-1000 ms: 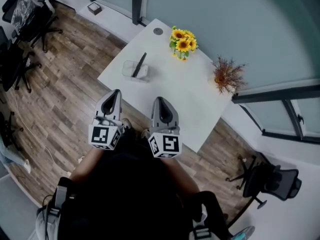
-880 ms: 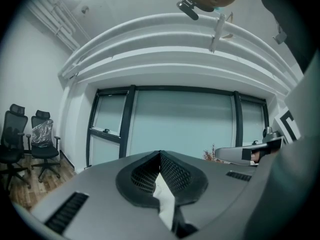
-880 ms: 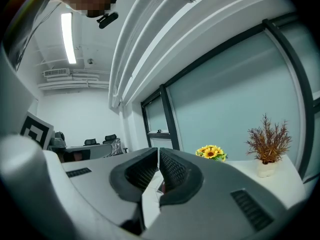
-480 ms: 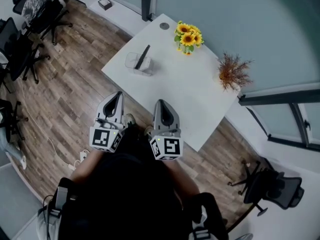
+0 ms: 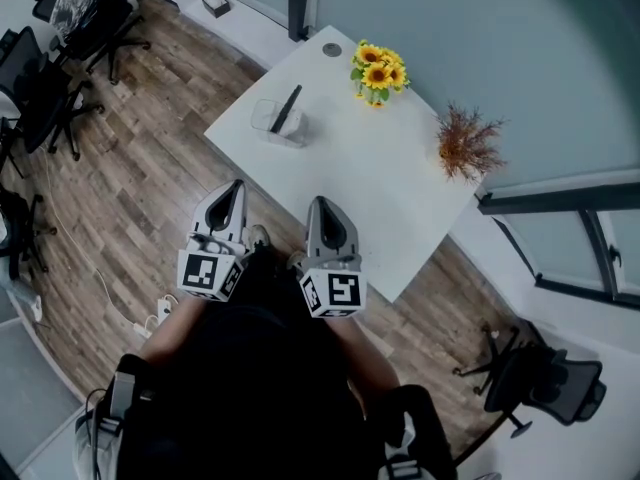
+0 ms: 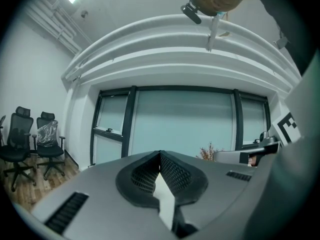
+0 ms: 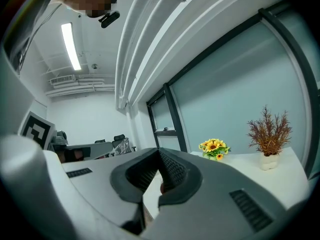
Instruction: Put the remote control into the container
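The remote control (image 5: 288,108) is seen standing on end, tilted, inside the clear container (image 5: 268,120). The container rests on the white table (image 5: 380,188), towards its far left corner, in the upper middle of the head view. Both are well apart from the grippers, which are held side by side low in the frame, on the near side of the table's edge above the wooden floor (image 5: 130,198).

The left gripper (image 5: 231,188) is closed, its ribbed pads pressed together with nothing caught between them. The right gripper (image 5: 321,206) is likewise closed and empty, as its own view shows.

Little has changed over the last second. The remote was already lodged in the container and has kept the same lean. The table has slid slightly upward and rightward in the head view, and more floor is now shown between the container and the grippers, while the grippers themselves have kept their place in the frame. The sunflowers (image 5: 378,71) and the dried plant (image 5: 466,143) have shifted in the frame with the table; neither has been disturbed.

From this it is judged that the placing has been done and that the grippers have been drawn clear. Nothing is left to be carried, and no further grasp appears to be called for. The one risk that can be judged is that the remote, resting only against the container's rim, might tip if the table were knocked.
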Motion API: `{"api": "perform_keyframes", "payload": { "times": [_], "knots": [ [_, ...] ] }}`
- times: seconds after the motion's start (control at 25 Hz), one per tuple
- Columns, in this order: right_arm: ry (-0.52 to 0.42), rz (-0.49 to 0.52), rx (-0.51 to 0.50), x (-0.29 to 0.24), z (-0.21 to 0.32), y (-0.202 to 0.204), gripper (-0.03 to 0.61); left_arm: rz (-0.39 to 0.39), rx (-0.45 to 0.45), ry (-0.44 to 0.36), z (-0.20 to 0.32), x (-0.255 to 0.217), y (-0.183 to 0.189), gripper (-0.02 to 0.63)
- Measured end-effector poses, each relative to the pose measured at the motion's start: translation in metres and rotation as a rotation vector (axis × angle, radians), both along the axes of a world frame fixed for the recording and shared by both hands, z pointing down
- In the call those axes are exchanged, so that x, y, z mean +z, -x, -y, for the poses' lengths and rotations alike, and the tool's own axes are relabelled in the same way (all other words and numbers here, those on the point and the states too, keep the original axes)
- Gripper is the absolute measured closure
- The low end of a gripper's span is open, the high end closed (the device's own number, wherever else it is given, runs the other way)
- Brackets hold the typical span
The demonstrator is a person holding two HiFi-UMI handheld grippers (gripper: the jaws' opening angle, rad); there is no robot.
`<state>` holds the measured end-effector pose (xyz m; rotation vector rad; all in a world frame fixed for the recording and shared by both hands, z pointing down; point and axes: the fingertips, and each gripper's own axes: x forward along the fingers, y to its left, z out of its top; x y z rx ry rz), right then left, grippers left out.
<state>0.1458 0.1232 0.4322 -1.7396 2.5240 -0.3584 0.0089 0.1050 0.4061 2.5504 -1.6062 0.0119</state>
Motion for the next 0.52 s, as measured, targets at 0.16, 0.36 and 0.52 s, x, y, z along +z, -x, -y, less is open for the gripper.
{"api": "perform_keyframes", "payload": {
  "times": [0.16,0.36,0.52],
  "knots": [
    [-0.003,-0.003,-0.013,-0.002,0.0,0.003,0.574,-0.004,-0.002,-0.006,0.001,-0.004,0.0,0.604],
    [-0.006,-0.004,-0.011,-0.002,0.005,0.005,0.575,-0.006,0.006,-0.001,0.005,-0.002,0.001,0.606],
    [-0.004,-0.005,-0.009,-0.002,0.012,0.007,0.575,-0.008,0.011,-0.001,0.011,-0.001,0.001,0.604]
  ]
}}
